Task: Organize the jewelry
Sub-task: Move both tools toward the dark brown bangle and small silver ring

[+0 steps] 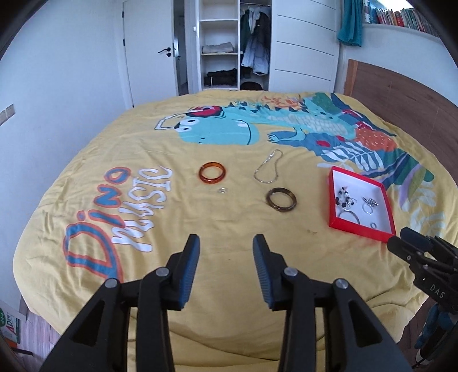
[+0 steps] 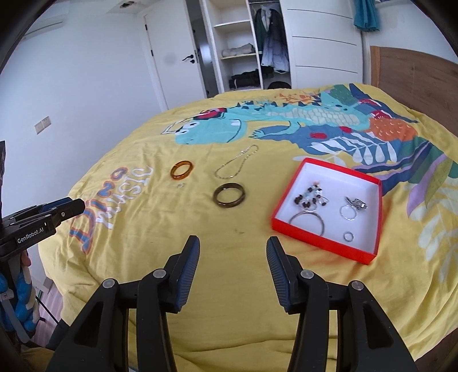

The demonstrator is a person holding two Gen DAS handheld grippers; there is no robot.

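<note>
Left gripper point(image 1: 226, 243) fingers apart, empty; right gripper point(image 2: 233, 246) same. Bare yellow bedspread point(image 2: 229, 300) ahead. Red box point(image 2: 372, 217) near right; brown bangle point(image 2: 229, 194) beyond.

Both grippers are black with silver pivot screws, blue ribbed fingers point(image 1: 189, 269), and white lettering "GenRobot.AI" and "DAS".

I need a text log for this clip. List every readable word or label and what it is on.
"Dino MUSIC": yellow bedspread, print at.
"DAS": right gripper body, at.
"GenRobot.AI": left gripper body, at.
Book spines on the shelf: too small.
Printed paper on the floor: partly cut off, unreadable.
</note>
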